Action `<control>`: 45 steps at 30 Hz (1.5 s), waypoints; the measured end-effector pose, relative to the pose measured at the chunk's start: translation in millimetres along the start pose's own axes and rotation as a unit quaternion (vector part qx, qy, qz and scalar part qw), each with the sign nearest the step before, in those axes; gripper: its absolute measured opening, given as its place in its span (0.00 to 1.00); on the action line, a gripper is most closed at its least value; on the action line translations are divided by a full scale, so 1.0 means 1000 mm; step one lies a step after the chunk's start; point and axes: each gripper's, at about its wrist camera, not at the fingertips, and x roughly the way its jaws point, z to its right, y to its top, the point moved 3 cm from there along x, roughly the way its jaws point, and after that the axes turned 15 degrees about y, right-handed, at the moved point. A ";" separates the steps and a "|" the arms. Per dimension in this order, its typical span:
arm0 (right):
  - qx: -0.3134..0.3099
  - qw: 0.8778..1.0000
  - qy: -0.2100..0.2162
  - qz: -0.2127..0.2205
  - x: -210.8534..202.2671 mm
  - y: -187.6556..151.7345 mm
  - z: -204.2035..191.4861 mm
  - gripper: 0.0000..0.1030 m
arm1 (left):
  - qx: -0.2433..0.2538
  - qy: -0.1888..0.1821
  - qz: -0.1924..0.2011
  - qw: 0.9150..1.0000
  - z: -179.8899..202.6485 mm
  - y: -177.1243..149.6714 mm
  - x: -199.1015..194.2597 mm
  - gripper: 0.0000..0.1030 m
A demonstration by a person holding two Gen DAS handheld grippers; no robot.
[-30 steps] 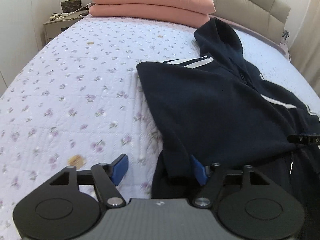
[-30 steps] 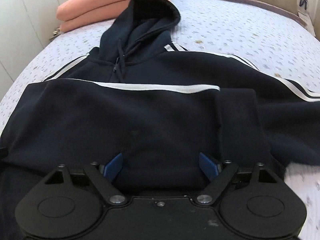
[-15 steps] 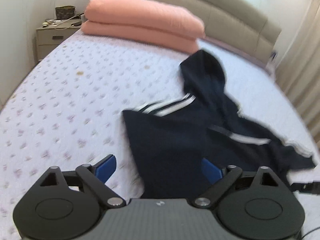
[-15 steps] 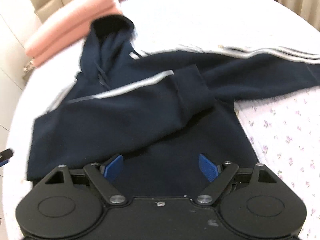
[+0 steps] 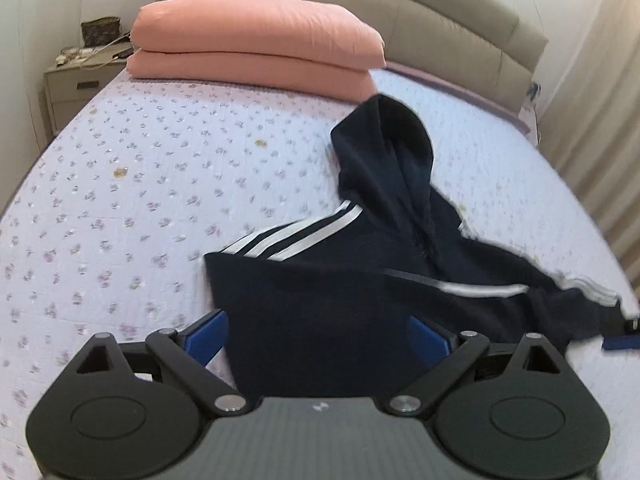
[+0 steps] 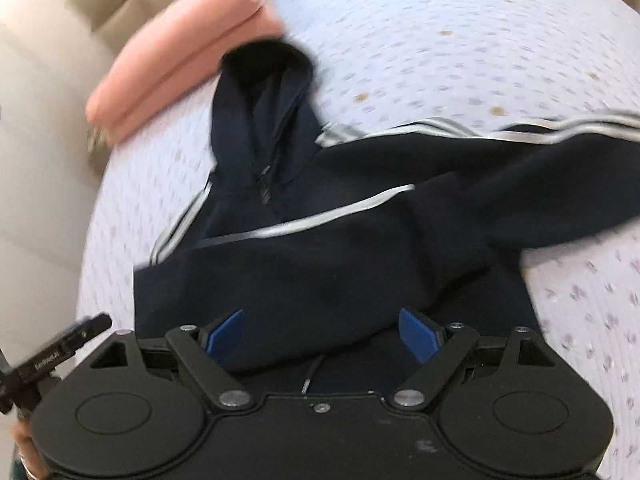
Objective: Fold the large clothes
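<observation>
Bed (image 5: 140, 184), floral quilt, takes up nearly the whole view; beige headboard (image 5: 440, 12) behind it.

Pink folded bedding (image 5: 256, 52) stacked at the head end, just beyond the hood.

Navy hoodie (image 5: 320, 312) lies mid-bed, zip front up, hood (image 5: 388, 148) pointing toward the headboard. One striped sleeve (image 6: 320, 256) is folded across the chest; the other sleeve (image 6: 560, 148) is stretched out flat to the side, not yet folded in. My read: part-way through, that sleeve and the lengthwise folds are left.

Handling, judged: thick fleece, soft, no stiffness, moderately heavy for cloth. It'll sag and drag on the quilt, and a single-point lift will bunch it. Not slippery or fragile. Best holds: the ribbed cuff of the outstretched sleeve, shoulder seam, or hem corners, pinching two layers at an edge, not the flat middle. Watch the drawcord (image 6: 310, 376) near the hem; it could snag.

Nightstand (image 5: 76, 84) beside the bed, clutter on top.

Left tool (image 5: 320, 336): jaws spread wide, holding nothing, cloth below them.

Right tool (image 6: 322, 336): also spread, released, above the lower body of the hoodie. View is motion-blurred.
</observation>
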 end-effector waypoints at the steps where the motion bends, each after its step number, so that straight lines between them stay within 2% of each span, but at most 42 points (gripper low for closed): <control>1: 0.023 1.000 0.010 0.013 -0.011 0.001 0.016 0.97 | -0.008 -0.007 0.001 1.000 0.003 0.002 -0.002 0.95; 3: 0.082 0.995 0.018 0.052 -0.034 0.006 0.062 0.97 | -0.017 -0.008 0.005 1.000 0.011 0.005 -0.003 0.96; 5: 0.138 0.987 0.005 0.081 -0.053 0.013 0.115 0.97 | -0.014 0.009 0.009 1.000 0.019 0.005 0.000 0.96; 9: 0.210 0.967 -0.015 0.144 -0.082 0.029 0.227 0.97 | -0.011 0.065 -0.003 0.998 0.026 -0.005 0.007 0.96; 12: 0.270 0.947 0.003 0.172 -0.087 0.040 0.300 0.95 | -0.048 0.105 -0.016 0.993 0.023 -0.011 0.008 0.96; 13: 0.282 0.942 0.010 0.179 -0.087 0.044 0.320 0.95 | -0.059 0.118 -0.019 0.991 0.023 -0.013 0.008 0.96; 15: 0.274 0.941 0.017 0.197 -0.085 0.054 0.355 0.94 | -0.084 0.143 -0.021 0.986 0.025 -0.017 0.007 0.96; 16: 0.271 0.939 0.038 0.210 -0.085 0.058 0.366 0.99 | -0.094 0.152 -0.024 0.984 0.029 -0.020 0.008 0.96; 18: 0.277 0.915 0.108 0.271 -0.091 0.066 0.393 0.98 | -0.089 0.133 -0.042 0.986 0.042 -0.028 0.012 0.96; 19: 0.281 0.907 0.121 0.289 -0.093 0.071 0.405 0.98 | -0.088 0.116 -0.050 0.988 0.048 -0.033 0.014 0.95; 21: 0.278 0.898 0.134 0.313 -0.097 0.082 0.423 0.95 | -0.091 0.108 -0.069 0.988 0.060 -0.041 0.015 0.94; 23: 0.274 0.890 0.123 0.342 -0.104 0.092 0.438 0.90 | -0.094 0.108 -0.082 0.986 0.068 -0.044 0.012 0.93; 26: 0.263 0.881 0.064 0.387 -0.114 0.095 0.448 0.83 | -0.087 0.115 -0.059 0.988 0.076 -0.044 -0.005 0.93; 27: 0.258 0.879 0.046 0.399 -0.117 0.095 0.451 0.73 | -0.075 0.120 -0.043 0.989 0.079 -0.043 -0.012 0.93; 28: 0.255 0.877 0.028 0.406 -0.120 0.093 0.453 0.35 | -0.065 0.126 -0.030 0.989 0.081 -0.042 -0.016 0.93; 29: 0.253 0.874 0.004 0.414 -0.123 0.089 0.453 0.04 | -0.056 0.135 -0.019 0.989 0.083 -0.041 -0.018 0.93; 30: 0.252 0.869 -0.011 0.426 -0.128 0.086 0.450 0.07 | -0.049 0.140 -0.015 0.989 0.087 -0.038 -0.017 0.93; 32: 0.235 0.848 0.012 0.474 -0.148 0.080 0.444 0.07 | -0.040 0.138 -0.007 0.990 0.090 -0.031 -0.017 0.91; 35: 0.218 0.830 0.053 0.510 -0.177 0.079 0.427 0.07 | -0.035 0.125 0.011 0.991 0.092 -0.021 -0.022 0.91; 36: 0.210 0.831 0.061 0.511 -0.182 0.080 0.418 0.07 | -0.036 0.119 0.016 0.992 0.093 -0.017 -0.022 0.91; 38: 0.190 0.839 0.054 0.507 -0.188 0.082 0.403 0.07 | -0.036 0.104 0.018 0.994 0.095 -0.013 -0.022 0.91; 40: 0.182 0.841 0.046 0.507 -0.191 0.084 0.391 0.07 | -0.036 0.091 0.015 0.995 0.094 -0.009 -0.018 0.91; 43: 0.163 0.830 0.055 0.530 -0.204 0.091 0.362 0.07 | -0.034 0.081 0.003 0.996 0.091 -0.003 -0.011 0.91; 45: 0.132 0.821 0.077 0.550 -0.217 0.102 0.327 0.07 | -0.030 0.078 0.007 0.996 0.085 0.002 -0.009 0.91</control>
